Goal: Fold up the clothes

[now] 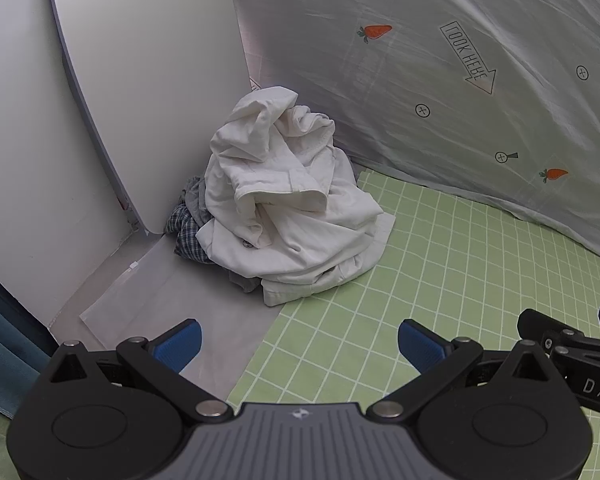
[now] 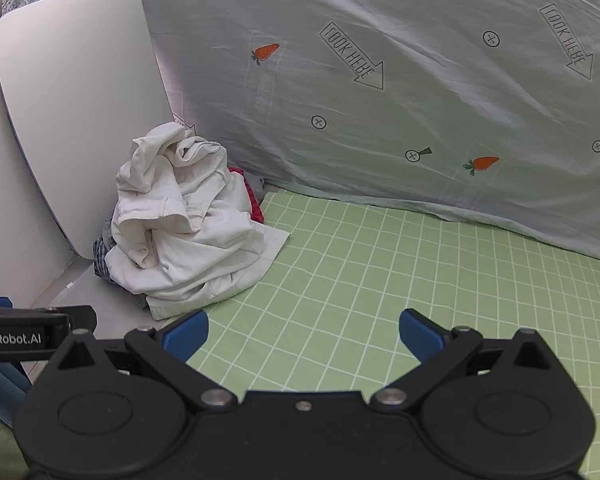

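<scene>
I see clothes pile (image 1: 288,200) far-left corner of green mat (image 1: 440,280) | left gripper (image 1: 299,344) nearer | right gripper (image 2: 303,334) beside | both jaws wide apart, empty

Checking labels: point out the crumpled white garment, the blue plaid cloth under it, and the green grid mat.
crumpled white garment (image 1: 288,208): left wrist view, middle folds.
blue plaid cloth (image 1: 186,234): left wrist view, exposed corner.
green grid mat (image 2: 380,272): right wrist view, bare middle.
</scene>
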`<state>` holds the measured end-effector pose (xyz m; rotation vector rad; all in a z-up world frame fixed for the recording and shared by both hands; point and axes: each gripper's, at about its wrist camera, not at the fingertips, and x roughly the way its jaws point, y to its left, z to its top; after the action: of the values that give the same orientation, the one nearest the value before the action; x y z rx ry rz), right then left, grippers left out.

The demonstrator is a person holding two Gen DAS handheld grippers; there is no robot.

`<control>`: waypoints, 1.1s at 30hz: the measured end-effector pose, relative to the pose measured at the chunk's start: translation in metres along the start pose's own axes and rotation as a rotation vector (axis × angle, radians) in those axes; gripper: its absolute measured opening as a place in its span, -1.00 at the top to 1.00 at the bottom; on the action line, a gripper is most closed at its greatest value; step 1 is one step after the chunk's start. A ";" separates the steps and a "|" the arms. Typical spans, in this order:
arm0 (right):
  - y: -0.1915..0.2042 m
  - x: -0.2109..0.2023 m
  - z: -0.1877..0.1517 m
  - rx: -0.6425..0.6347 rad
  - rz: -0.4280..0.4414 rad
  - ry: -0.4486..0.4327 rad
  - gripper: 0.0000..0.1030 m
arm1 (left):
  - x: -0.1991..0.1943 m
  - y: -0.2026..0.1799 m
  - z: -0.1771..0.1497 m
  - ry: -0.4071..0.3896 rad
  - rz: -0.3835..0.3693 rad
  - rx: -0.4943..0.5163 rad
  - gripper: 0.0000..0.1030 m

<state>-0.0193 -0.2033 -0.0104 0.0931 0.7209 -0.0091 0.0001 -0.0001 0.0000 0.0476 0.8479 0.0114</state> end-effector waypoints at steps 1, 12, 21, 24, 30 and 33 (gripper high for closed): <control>0.000 0.000 0.000 0.000 -0.001 0.000 -0.99 | 0.000 0.000 0.000 0.002 0.000 0.001 -1.00; 0.001 0.002 -0.003 0.003 -0.008 -0.004 -0.99 | 0.004 -0.002 -0.002 -0.005 -0.002 0.007 -1.00; -0.002 0.004 -0.001 0.013 -0.005 0.005 -0.99 | 0.004 -0.008 -0.001 -0.004 0.003 0.020 -1.00; -0.002 0.005 -0.001 0.014 -0.005 0.004 -0.99 | 0.004 -0.009 -0.002 -0.004 0.003 0.021 -1.00; -0.003 0.005 -0.001 0.018 -0.005 0.006 -0.99 | 0.003 -0.011 -0.002 0.000 0.001 0.027 -1.00; -0.004 0.005 -0.001 0.019 -0.004 0.007 -0.99 | 0.002 -0.011 -0.003 0.000 0.001 0.027 -1.00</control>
<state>-0.0169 -0.2066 -0.0147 0.1103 0.7280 -0.0195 -0.0004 -0.0105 -0.0041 0.0732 0.8481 0.0009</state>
